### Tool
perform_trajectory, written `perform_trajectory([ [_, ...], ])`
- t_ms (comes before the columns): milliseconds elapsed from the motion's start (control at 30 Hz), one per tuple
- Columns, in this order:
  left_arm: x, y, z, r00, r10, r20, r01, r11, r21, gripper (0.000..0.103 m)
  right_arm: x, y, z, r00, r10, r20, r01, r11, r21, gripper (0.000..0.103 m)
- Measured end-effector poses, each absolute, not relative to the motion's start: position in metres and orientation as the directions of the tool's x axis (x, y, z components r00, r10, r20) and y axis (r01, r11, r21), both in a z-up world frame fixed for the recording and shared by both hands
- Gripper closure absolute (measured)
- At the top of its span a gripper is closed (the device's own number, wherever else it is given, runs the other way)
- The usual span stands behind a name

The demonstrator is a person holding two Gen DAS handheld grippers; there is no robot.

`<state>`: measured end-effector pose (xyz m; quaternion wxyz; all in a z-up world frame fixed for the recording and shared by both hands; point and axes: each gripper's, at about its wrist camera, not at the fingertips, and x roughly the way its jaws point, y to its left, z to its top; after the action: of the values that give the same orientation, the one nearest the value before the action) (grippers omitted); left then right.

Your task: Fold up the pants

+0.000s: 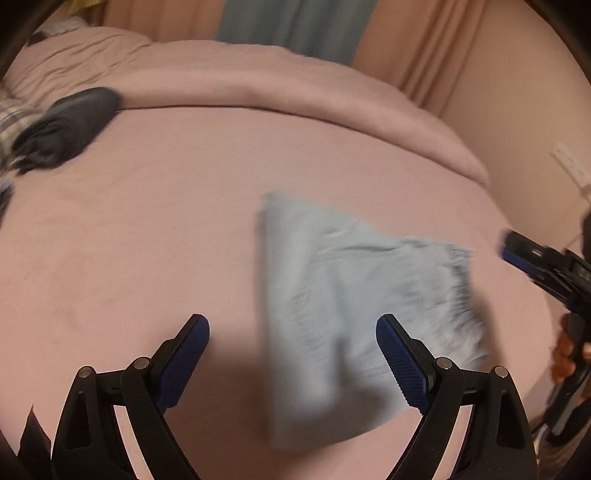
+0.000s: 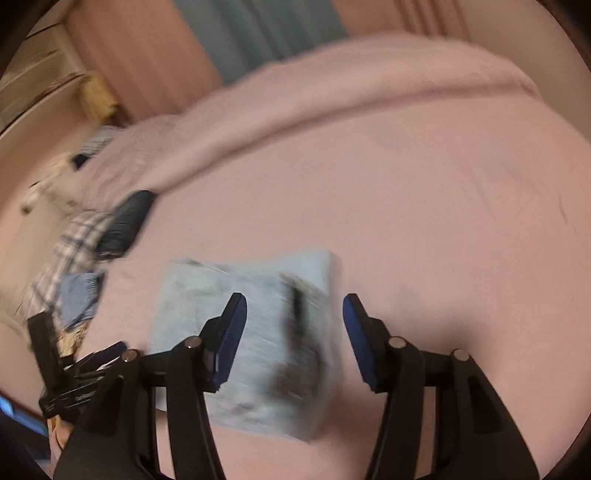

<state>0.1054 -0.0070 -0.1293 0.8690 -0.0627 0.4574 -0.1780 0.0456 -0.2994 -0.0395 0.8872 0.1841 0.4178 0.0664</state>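
Observation:
The light blue pants lie folded into a compact bundle on the pink bed sheet. In the left wrist view my left gripper is open and empty, above the bundle's near left part. My right gripper shows at the right edge of that view. In the right wrist view the pants lie just beyond my right gripper, which is open and empty above them. My left gripper shows at the lower left of that view. Both views are motion-blurred.
A dark garment and a plaid cloth with other clothes lie at the bed's left side. A rolled pink duvet runs along the far side. Curtains hang behind. A wall stands at the right.

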Motion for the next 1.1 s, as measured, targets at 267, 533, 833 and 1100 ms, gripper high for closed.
perform_trajectory([
  [267, 0.120, -0.069, -0.181, 0.440, -0.225, -0.869, 0.325, 0.942, -0.079, 0.011, 0.091, -0.270, -0.089, 0.534, 0.199, -0.822, 0.034, 0.966, 0.256, 0.083],
  [533, 0.120, -0.071, -0.176, 0.442, -0.233, -0.866, 0.325, 0.942, -0.087, 0.010, 0.070, -0.319, -0.108, 0.545, 0.280, -0.790, 0.083, 0.920, 0.383, 0.075],
  [833, 0.118, -0.077, -0.179, 0.444, -0.214, -0.870, 0.316, 0.946, -0.072, 0.009, 0.006, -0.292, -0.091, 0.544, 0.309, -0.780, -0.165, 0.951, 0.261, 0.079],
  [1100, 0.114, -0.073, -0.181, 0.448, -0.209, -0.869, 0.313, 0.948, -0.066, 0.004, 0.000, -0.289, -0.127, 0.485, 0.276, -0.830, -0.126, 0.961, 0.246, 0.079],
])
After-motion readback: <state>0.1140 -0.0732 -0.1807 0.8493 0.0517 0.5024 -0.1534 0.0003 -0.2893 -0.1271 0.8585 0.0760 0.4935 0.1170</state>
